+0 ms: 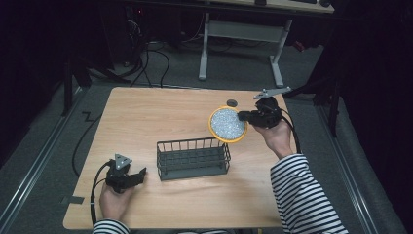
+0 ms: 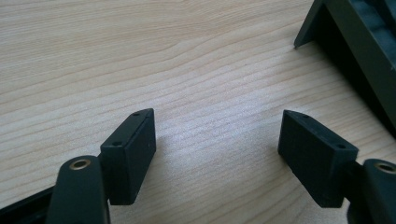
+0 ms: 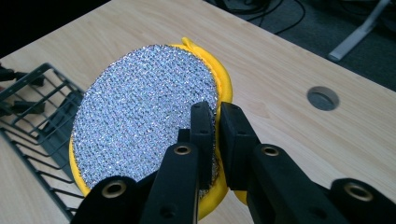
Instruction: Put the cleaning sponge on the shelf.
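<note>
A round sponge (image 1: 227,124) with a glittery silver face and a yellow rim hangs in the air over the table, just above the right end of a dark wire rack (image 1: 193,158). My right gripper (image 1: 242,116) is shut on the sponge's edge; in the right gripper view the sponge (image 3: 144,121) stands tilted on edge, pinched between the two black jaws of the right gripper (image 3: 216,122). My left gripper (image 1: 139,174) rests low at the table's front left, left of the rack. Its jaws stand open over bare wood in the left gripper view (image 2: 217,133).
The wooden table (image 1: 146,117) has a round cable hole (image 1: 232,103) near its back edge, behind the sponge. A corner of the rack (image 2: 355,42) shows at the upper right of the left gripper view. A desk frame (image 1: 243,44) and cables lie on the floor beyond.
</note>
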